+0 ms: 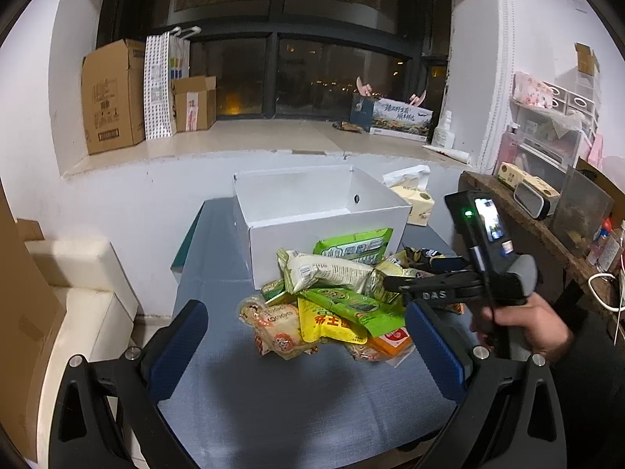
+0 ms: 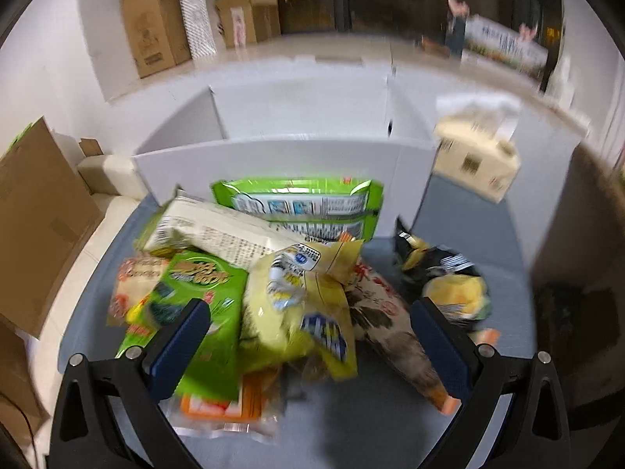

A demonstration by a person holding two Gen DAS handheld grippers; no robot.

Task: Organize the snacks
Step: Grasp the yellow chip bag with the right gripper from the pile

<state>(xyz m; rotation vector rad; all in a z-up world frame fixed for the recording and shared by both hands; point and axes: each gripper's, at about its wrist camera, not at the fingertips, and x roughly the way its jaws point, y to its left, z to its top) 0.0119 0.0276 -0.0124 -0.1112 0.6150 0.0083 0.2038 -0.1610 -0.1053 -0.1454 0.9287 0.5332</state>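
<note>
A pile of snack packets [image 1: 332,297] lies on the blue-grey table [image 1: 273,402] in front of an open white box [image 1: 312,215], whose inside looks bare. My left gripper [image 1: 306,332] is open and empty, just short of the pile. My right gripper [image 2: 308,332] is open, low over the pile, its fingers [image 2: 183,336] either side of a pale yellow packet [image 2: 293,305]. It also shows in the left wrist view [image 1: 394,283], held in a hand, reaching into the pile from the right. The white box [image 2: 273,164] stands just behind a green packet [image 2: 300,203].
A tissue box [image 1: 416,199] stands right of the white box. Cardboard boxes [image 1: 113,97] sit on the window ledge behind. A wooden shelf [image 1: 539,226] with clutter lies at the right. A cream seat [image 1: 78,281] is left of the table.
</note>
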